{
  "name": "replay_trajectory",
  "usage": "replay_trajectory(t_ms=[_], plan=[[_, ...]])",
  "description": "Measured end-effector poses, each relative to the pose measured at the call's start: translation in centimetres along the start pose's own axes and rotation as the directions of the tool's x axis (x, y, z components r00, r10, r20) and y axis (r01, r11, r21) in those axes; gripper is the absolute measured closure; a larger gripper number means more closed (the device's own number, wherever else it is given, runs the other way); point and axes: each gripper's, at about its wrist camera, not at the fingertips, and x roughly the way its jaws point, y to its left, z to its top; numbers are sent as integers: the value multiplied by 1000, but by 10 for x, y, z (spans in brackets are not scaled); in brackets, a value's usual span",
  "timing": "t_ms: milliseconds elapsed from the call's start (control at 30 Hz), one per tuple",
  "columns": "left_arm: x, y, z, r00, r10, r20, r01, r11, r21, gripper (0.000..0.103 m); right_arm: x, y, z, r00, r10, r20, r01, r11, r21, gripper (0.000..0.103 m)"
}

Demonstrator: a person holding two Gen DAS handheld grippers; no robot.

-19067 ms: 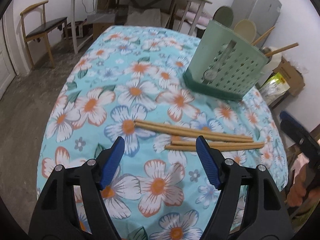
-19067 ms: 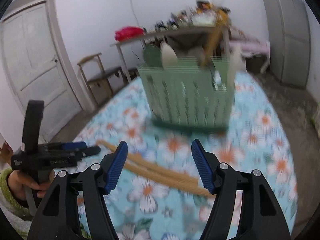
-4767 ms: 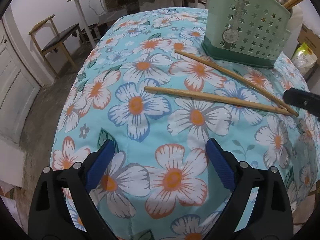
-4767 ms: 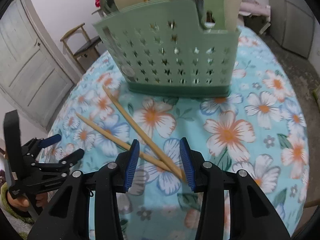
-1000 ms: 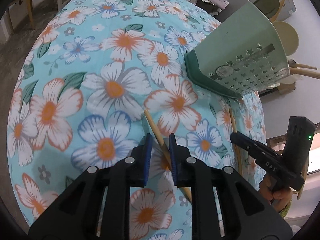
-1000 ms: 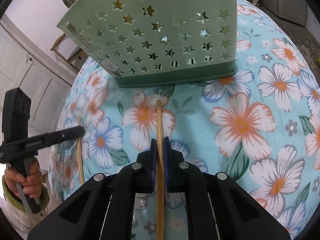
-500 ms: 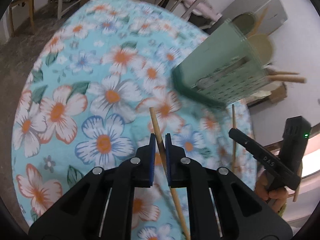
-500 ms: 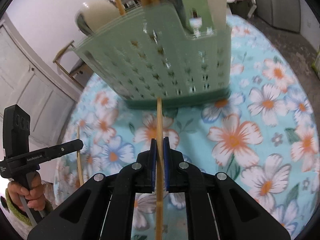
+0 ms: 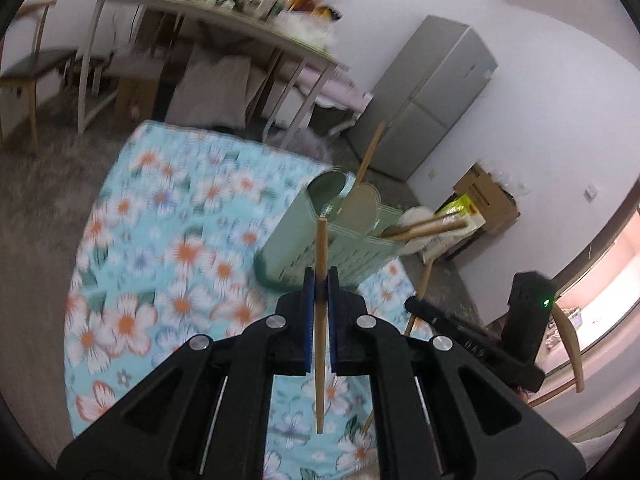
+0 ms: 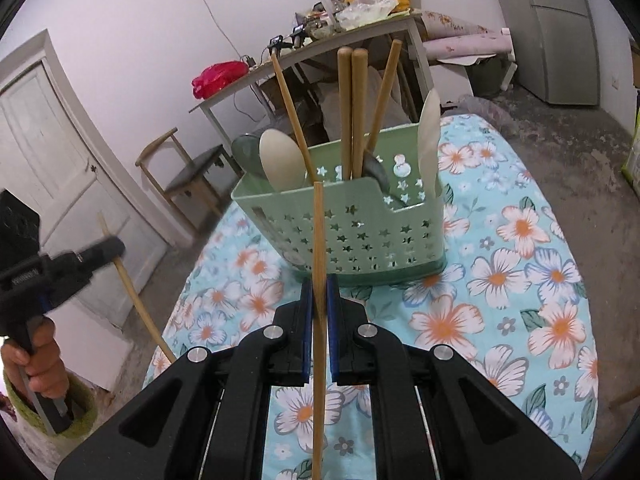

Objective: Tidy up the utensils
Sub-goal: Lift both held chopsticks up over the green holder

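left wrist view: left claw (image 9: 320, 280) clamped on upright chopstick (image 9: 320, 320); right claw (image 10: 319, 284) clamps another chopstick (image 10: 318, 320).

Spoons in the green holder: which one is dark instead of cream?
The grey-green spoon at the caddy's left end, half hidden behind the wide cream spoon; the narrow spoon at the right is cream too.

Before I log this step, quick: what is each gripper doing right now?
Left gripper: shut on a chopstick, lifted off the tablecloth.
Right gripper: shut on another chopstick, in front of the green caddy.
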Motion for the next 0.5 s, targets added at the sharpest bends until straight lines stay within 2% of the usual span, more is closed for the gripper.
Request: replay_trajectory(t_ms=[133, 233, 400, 500], plan=[[-11, -20, 16, 996, -26, 81, 22, 998, 54, 98, -1, -2, 0, 1000, -3, 10, 3, 1000, 11, 96], [-20, -38, 33, 986, -63, 156, 48, 994, 97, 99, -2, -6, 1, 1000, -4, 13, 3, 1000, 21, 96], [-32, -74, 60, 943, -110, 316, 51, 981, 189, 99, -2, -7, 0, 1000, 1, 12, -1, 1000, 25, 96], [-29, -86, 71, 923, -117, 366, 41, 977, 210, 98, -1, -9, 0, 1000, 2, 8, -2, 1000, 28, 96]])
